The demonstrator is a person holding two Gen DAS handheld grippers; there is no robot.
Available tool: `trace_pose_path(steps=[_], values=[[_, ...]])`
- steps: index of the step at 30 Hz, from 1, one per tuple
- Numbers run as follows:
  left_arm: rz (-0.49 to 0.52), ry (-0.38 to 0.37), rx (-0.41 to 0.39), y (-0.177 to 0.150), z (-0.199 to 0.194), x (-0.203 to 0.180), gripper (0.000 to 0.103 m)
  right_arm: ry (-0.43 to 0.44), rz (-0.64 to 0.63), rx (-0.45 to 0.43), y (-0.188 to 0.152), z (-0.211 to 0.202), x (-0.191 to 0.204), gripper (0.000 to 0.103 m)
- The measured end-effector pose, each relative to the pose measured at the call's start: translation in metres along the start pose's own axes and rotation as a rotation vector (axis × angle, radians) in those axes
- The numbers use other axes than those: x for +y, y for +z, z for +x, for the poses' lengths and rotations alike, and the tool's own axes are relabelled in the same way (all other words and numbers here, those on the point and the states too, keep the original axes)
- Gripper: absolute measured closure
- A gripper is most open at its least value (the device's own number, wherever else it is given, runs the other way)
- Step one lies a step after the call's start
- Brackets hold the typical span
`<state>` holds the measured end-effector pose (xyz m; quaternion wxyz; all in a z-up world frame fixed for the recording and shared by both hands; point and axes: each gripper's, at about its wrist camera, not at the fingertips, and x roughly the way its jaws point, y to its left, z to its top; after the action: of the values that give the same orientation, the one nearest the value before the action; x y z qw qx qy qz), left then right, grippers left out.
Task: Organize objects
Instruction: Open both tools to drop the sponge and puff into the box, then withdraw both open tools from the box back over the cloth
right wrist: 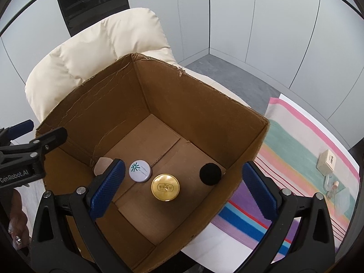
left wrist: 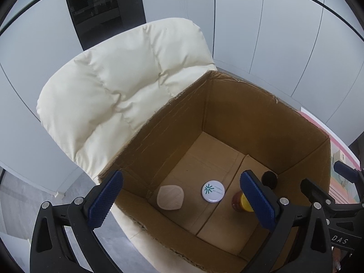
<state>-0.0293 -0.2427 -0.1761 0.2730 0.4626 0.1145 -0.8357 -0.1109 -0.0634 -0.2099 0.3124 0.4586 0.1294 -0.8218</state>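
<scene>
I hold both tools over an open brown cardboard box (right wrist: pixel 200 104) with ragged, torn top edges, which sits against a cream quilted padded chair (left wrist: pixel 118 86). My left tool (left wrist: pixel 182 201) stands with its blue ribbed pads spread wide and nothing between them; my right tool (right wrist: pixel 184 188) is spread just as wide and also has hold of nothing.

Four things lie on the box floor, apart from one another. A pale wooden piece with rounded corners (left wrist: pixel 170 197) lies near the left wall. Beside it is a round white badge with a teal starburst logo (right wrist: pixel 140 171). Next comes a jar with a shiny gold embossed lid (right wrist: pixel 165 187); from the left wrist view its side looks dark reddish-brown, though my tool's pad covers part of it, so I am not sure. Nearest the right wall is a round black fuzzy-looking object (right wrist: pixel 210 173).

To the right of the box a striped cloth in pink, green, purple and blue (right wrist: pixel 295 150) covers the bench, with a small beige box bearing a barcode label (right wrist: pixel 327 164) lying on it.
</scene>
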Motion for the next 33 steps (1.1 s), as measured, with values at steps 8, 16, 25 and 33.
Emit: trace_pose_path(steps=[8,16,25,33], values=[[-0.008,-0.002,0.009,-0.013,-0.023,0.008,0.0,-0.011,0.014,-0.009,-0.009,-0.028,-0.001,0.0],[-0.004,0.019,0.012,-0.038,-0.06,0.015,0.0,-0.02,0.027,-0.022,-0.035,-0.071,0.0,0.0],[-0.022,-0.009,-0.007,-0.067,-0.112,0.018,0.0,-0.039,0.051,-0.047,-0.065,-0.121,-0.004,0.0],[0.016,0.005,0.006,-0.108,-0.146,0.013,0.0,-0.029,0.079,-0.044,-0.101,-0.154,-0.005,0.0]])
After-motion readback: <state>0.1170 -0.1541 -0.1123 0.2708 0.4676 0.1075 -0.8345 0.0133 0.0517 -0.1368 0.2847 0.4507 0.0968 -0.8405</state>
